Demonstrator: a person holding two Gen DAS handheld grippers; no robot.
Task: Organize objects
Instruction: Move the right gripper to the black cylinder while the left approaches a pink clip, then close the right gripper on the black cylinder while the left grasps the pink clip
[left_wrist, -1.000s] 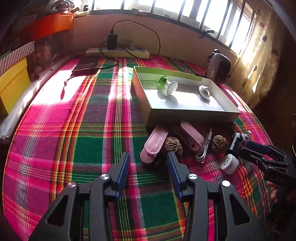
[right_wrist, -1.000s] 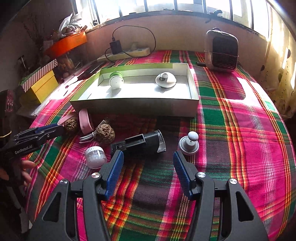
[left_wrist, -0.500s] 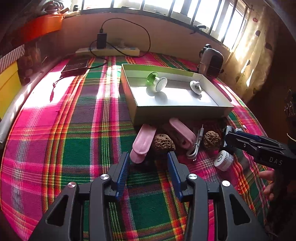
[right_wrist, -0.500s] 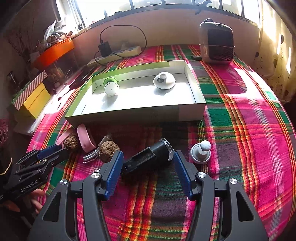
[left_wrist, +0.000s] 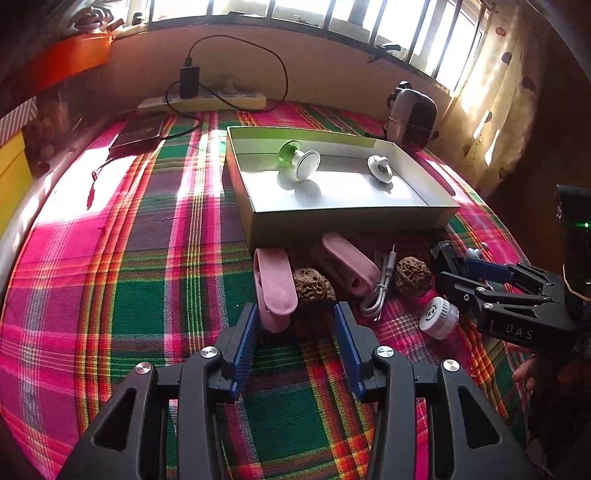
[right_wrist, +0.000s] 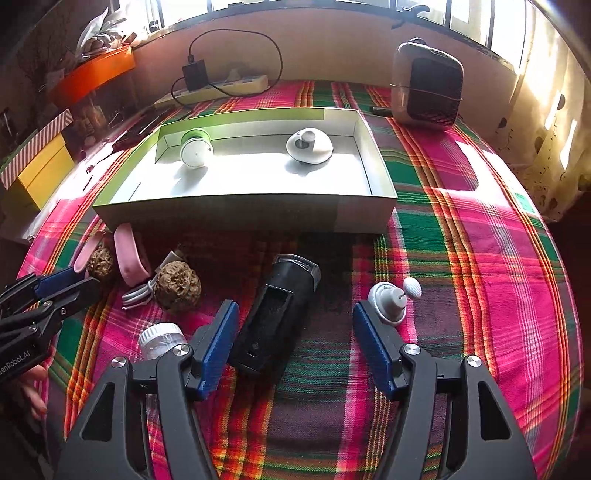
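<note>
Left wrist view: left gripper (left_wrist: 295, 319) had closed in on the brown walnut (left_wrist: 314, 286) beside the pink case (left_wrist: 275, 284); jaws open, holding nothing.

Right wrist view: right gripper (right_wrist: 295, 332) had advanced, jaws opening around the matte black device (right_wrist: 277, 314) lying near the box (right_wrist: 251, 212), pads clear.

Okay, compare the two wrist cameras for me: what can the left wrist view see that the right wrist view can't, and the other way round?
Only the left wrist view shows the flat dark device near the power strip, and the left gripper with its jaws apart around a walnut.

Only the right wrist view shows the whole black case, lying between the right gripper's opening jaws, untouched by the pads, and the knobbed grey piece.

Both show the open box holding two items, pink clips, a white cable, walnuts, a white cap and the heater.
</note>
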